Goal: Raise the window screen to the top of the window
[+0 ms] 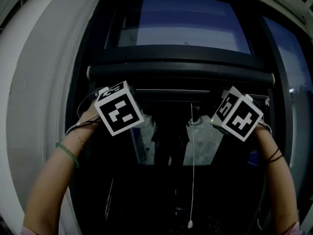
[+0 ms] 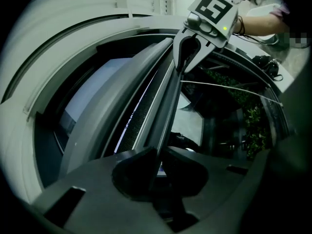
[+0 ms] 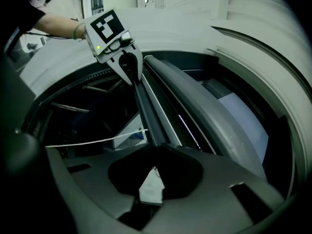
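Dark window screen (image 2: 132,117), nearly fully raised, its horizontal bottom rail (image 1: 171,91) just under the roller tube (image 1: 178,75).

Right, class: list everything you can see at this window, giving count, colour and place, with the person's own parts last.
Window pane: one, pale blue, top of opening.
Window frame: one, pale grey, around the opening.
Roller tube: one, dark grey, across below the pane.
Screen bar: one, dark, just under the tube.
Pull cord: one, white, hanging below the bar.
Bracelet: one, green, left wrist.
Left gripper: one, grey, shut on the screen bar.
Right gripper: one, grey, shut on the screen bar.
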Motion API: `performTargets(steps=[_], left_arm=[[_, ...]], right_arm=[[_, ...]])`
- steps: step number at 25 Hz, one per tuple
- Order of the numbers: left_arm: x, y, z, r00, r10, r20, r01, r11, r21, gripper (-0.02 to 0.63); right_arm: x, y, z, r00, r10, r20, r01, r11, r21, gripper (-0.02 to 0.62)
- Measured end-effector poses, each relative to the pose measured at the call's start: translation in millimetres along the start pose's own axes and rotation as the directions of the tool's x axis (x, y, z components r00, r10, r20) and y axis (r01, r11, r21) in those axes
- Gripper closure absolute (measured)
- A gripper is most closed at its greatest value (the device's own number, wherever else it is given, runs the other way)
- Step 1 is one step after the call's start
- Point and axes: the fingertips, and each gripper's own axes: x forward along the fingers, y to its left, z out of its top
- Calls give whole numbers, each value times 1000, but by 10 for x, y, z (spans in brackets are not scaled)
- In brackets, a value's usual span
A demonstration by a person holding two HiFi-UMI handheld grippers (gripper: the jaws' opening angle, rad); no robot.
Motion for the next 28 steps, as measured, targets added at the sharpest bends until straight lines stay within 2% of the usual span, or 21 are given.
performTargets(steps=[4, 7, 11, 14, 16, 18, 21, 28], left_arm=[[33, 246, 80, 999, 49, -17, -48, 999, 15, 555], [47, 399, 88, 997, 76, -25, -77, 997, -10, 554], [53, 409, 91, 999, 52, -6, -52, 998, -41, 554], [-8, 431, 153, 991, 113, 72, -110, 993, -41, 549], [-84, 423, 155, 977, 166, 131, -157, 984, -78, 545], [-172, 373, 146, 966, 191, 177, -171, 978, -122, 540], [-285, 187, 127, 954, 189, 232, -148, 972, -181, 540], [-448, -713, -1, 941, 87, 328, -7, 971, -238, 540]], right_arm=[[42, -250, 85, 999, -43, -9, 44, 999, 17, 548], [67, -388, 132, 997, -71, -6, 71, 997, 28, 545], [71, -445, 151, 998, -61, 3, 61, 996, 72, 538], [34, -452, 161, 994, -97, 47, 90, 987, 134, 535], [-10, -452, 166, 987, -138, 82, 122, 977, 177, 535], [-74, -422, 194, 981, -148, 129, 114, 964, 240, 535], [-173, -215, 228, 974, -110, 200, 39, 943, 331, 535], [-269, 690, 112, 969, -29, 247, -71, 919, 389, 535]])
